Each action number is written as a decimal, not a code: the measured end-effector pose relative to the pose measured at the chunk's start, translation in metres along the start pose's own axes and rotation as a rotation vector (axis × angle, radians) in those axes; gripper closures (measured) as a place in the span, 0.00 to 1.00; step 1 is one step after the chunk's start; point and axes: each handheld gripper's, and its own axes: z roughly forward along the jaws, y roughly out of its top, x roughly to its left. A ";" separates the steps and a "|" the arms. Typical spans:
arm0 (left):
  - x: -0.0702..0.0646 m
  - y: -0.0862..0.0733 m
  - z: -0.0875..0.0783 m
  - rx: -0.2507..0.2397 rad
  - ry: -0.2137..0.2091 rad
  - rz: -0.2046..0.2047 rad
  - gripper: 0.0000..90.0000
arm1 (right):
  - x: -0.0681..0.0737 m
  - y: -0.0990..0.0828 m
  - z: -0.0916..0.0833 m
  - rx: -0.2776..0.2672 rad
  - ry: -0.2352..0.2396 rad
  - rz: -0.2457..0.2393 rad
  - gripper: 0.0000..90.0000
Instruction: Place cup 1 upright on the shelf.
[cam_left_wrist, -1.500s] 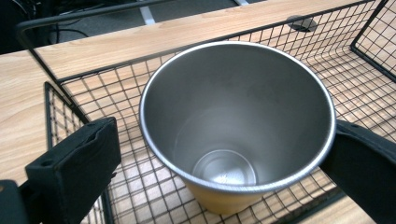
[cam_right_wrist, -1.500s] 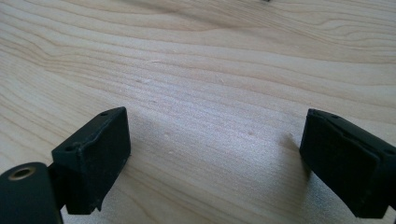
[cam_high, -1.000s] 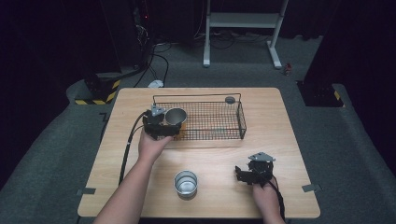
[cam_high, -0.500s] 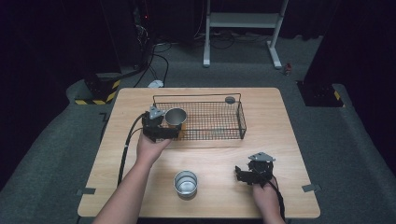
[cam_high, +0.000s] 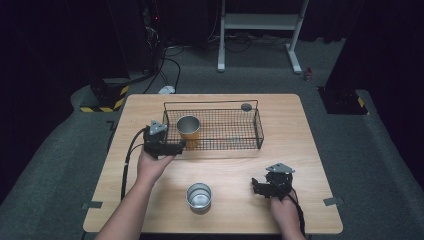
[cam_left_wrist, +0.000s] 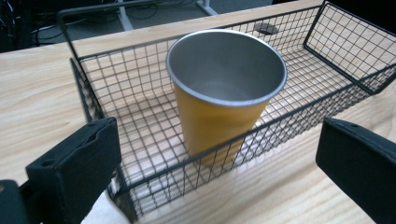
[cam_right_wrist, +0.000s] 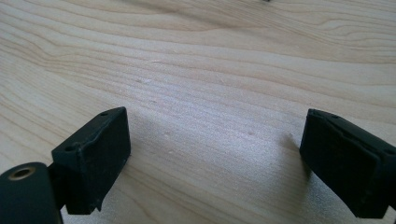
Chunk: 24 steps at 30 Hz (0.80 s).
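Presently the yellow cup (cam_high: 188, 131) is seen standing upright inside the wire basket (cam_high: 252, 116), at its left end. The left claw (cam_high: 181, 145) is held just outside the basket's near left corner, its jaws spread wide with nothing gripped. The right claw (cam_high: 256, 188) is rested low on the wooden surface (cam_high: 300, 150), likewise wide apart and empty. A steel cup (cam_high: 199, 196) is noted between the forearms.

Light: overhead, bright on the table (cam_high: 300, 130), surroundings at 12, 3 and 9 o'clock nearly black
Shadows: soft, beneath the right gripper (cam_right_wrist: 215, 163) jaws
Glare: mild sheen inside the cup (cam_left_wrist: 226, 70)
Blur: high view slightly soft; gripper views sharp
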 end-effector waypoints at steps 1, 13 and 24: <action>0.001 -0.002 -0.002 0.001 0.002 0.001 0.01 | 0.000 0.000 0.000 0.000 0.000 -0.001 0.09; 0.012 -0.038 -0.021 0.044 -0.002 -0.015 0.02 | 0.000 0.000 0.000 0.000 0.000 0.000 0.09; 0.017 -0.078 -0.025 0.138 -0.010 -0.017 0.03 | 0.000 0.000 0.000 0.000 0.000 0.000 0.09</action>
